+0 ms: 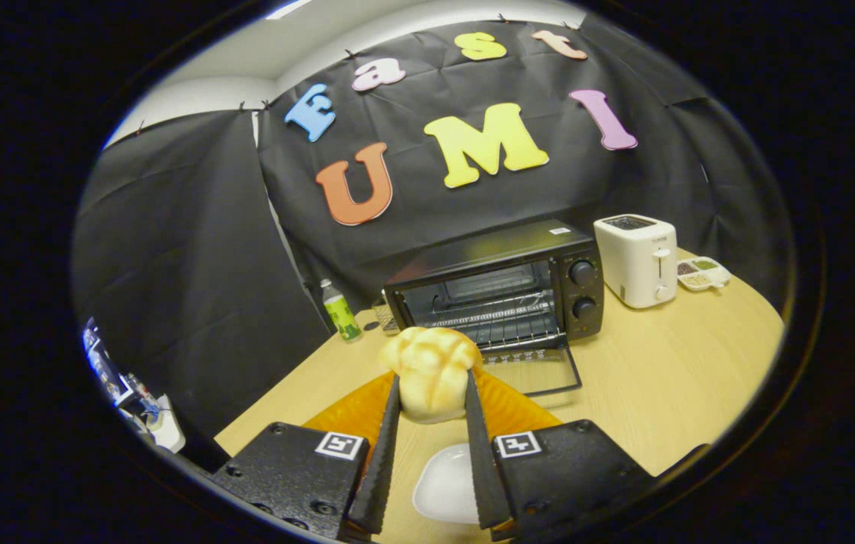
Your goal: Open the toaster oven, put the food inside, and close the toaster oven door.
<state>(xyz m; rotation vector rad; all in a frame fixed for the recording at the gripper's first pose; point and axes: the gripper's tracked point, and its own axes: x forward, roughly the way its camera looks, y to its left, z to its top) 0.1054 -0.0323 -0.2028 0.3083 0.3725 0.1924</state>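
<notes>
Food: a pale yellow bun [432,370] with a cracked, domed top, round and glossy; it is lifted above an orange plate [506,404] and sits in front of the toaster oven.
Toaster oven: black toaster oven [499,291] on the wooden bench [669,385], beyond the bun; its glass door [537,370] is folded down flat onto the bench, and the wire rack inside is visible. Two round knobs are on its right panel.
Tongs: the tongs [431,385] are closed partway, with both fingers pressing on the two sides of the bun, so they grip it.
White dish: a small white dish [446,483] lies on the bench under the fingers, near their base.
Other things: a white toaster [636,259] stands right of the oven; a green-labelled bottle [339,310] stands to its left.
Writing: a small white sticker on the oven top and some marks on the toaster are too small to read.
</notes>
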